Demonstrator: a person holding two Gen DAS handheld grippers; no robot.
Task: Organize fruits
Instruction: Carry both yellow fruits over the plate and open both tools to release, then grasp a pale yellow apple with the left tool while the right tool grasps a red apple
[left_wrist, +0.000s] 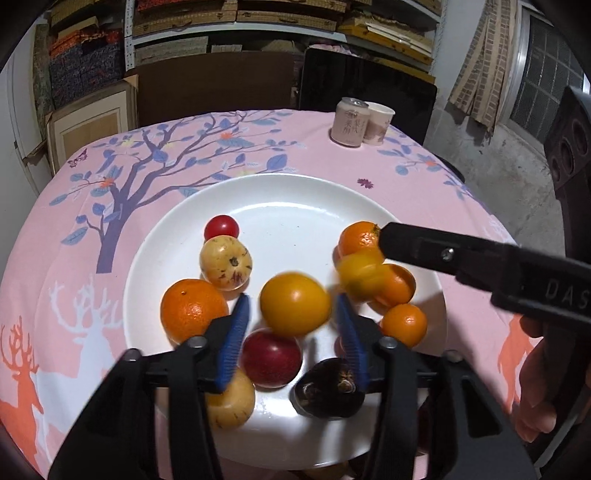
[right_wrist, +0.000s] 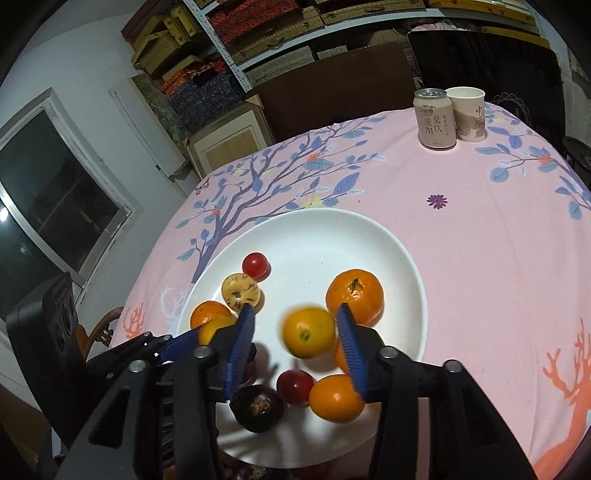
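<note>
A white plate (left_wrist: 295, 199) holds several fruits: oranges, a speckled yellow fruit (left_wrist: 226, 263), a small red tomato (left_wrist: 221, 227), a dark red plum (left_wrist: 271, 358) and a dark mangosteen (left_wrist: 330, 387). My left gripper (left_wrist: 293, 306) is open, with a blurred yellow-orange fruit (left_wrist: 294, 302) between its blue pads, apart from both. My right gripper (right_wrist: 297, 325) is open over the plate (right_wrist: 332, 229), with a blurred yellow-orange fruit (right_wrist: 309, 332) between its pads. The right gripper's arm (left_wrist: 480, 266) shows from the right in the left wrist view.
The plate lies on a pink tablecloth (right_wrist: 480, 240) with a tree print. A drink can (right_wrist: 434, 118) and a paper cup (right_wrist: 468, 113) stand at the table's far right. Shelves with boxes and a dark chair back stand behind the table.
</note>
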